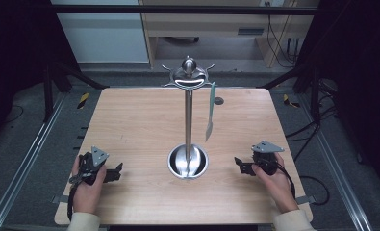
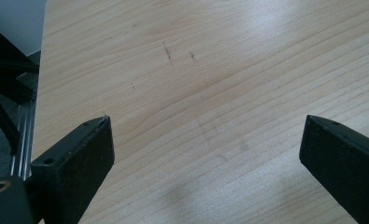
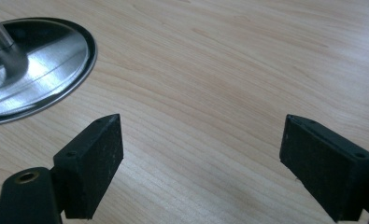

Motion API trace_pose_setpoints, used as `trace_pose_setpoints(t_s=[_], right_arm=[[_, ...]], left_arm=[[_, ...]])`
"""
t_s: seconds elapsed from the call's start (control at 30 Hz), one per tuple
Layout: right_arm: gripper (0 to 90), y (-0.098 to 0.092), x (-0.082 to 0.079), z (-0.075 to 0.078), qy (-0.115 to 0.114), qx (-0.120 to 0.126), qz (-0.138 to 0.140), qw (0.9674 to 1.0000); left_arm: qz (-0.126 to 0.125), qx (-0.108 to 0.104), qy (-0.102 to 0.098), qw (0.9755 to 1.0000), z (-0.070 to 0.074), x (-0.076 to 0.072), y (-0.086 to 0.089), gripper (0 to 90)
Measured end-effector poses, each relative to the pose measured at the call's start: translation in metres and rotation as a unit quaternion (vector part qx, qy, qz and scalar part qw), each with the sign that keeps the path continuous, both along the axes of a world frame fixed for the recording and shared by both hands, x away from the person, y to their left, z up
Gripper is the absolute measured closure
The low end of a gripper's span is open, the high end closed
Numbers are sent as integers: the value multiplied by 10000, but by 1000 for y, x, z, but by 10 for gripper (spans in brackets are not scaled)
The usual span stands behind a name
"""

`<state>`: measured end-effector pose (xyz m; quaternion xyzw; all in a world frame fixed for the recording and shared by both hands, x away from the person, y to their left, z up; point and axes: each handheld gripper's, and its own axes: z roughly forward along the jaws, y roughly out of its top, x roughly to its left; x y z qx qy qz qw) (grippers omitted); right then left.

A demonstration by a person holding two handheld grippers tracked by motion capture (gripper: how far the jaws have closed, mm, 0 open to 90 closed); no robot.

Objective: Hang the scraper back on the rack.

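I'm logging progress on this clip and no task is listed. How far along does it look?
Done: one green utensil already hangs from the metal stand. In hand: nothing; the left gripper and right gripper rest open on the table, jaws wide apart. Left: unclear.

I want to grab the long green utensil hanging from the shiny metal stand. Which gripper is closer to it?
Right. The right gripper rests just right of the stand's round base, below the green utensil. The left gripper sits beyond the metal stand, on its far side.
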<state>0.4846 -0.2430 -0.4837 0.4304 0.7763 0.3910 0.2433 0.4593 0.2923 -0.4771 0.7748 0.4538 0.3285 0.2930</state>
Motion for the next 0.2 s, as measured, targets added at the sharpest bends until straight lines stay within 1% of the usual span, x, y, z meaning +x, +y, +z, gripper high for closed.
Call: trace_pose_setpoints(t_s=[0.07, 0.2], right_arm=[[122, 1, 0, -2, 28, 5, 23, 10000], [117, 3, 0, -3, -16, 6, 64, 10000]], left_arm=[[3, 2, -3, 10000, 0, 0, 0, 30], [-7, -8, -1, 10000, 0, 0, 0, 30]])
